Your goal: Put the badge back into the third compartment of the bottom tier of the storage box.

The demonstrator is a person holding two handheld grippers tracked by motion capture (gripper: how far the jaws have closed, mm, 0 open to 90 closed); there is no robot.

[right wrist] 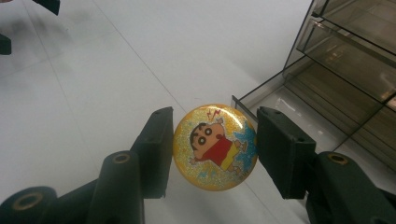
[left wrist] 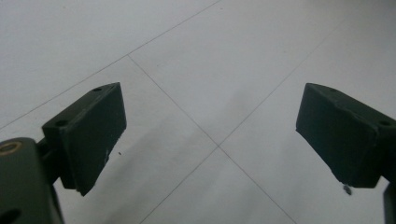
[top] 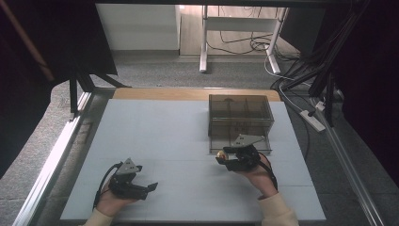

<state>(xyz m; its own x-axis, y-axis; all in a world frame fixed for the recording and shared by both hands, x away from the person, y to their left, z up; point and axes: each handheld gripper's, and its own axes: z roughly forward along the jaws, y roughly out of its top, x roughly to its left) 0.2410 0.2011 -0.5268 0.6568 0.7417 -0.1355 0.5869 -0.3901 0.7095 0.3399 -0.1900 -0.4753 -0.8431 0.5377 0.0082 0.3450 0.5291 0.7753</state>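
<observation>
the drawer box (right wrist: 355, 60) is cut off by the right gripper view's edge.

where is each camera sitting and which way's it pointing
high view: above the person's side, facing forward and down on the table; hands and both grippers show.
left gripper view: rides the left gripper, facing bare table.
right gripper view: rides the right gripper, facing the badge and drawer box.
Shared: high and right views show badge and box.

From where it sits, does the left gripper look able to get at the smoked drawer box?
Probably yes: the left gripper is open and holds nothing, with bare mat between it and the drawer box, though the box is well off.
</observation>
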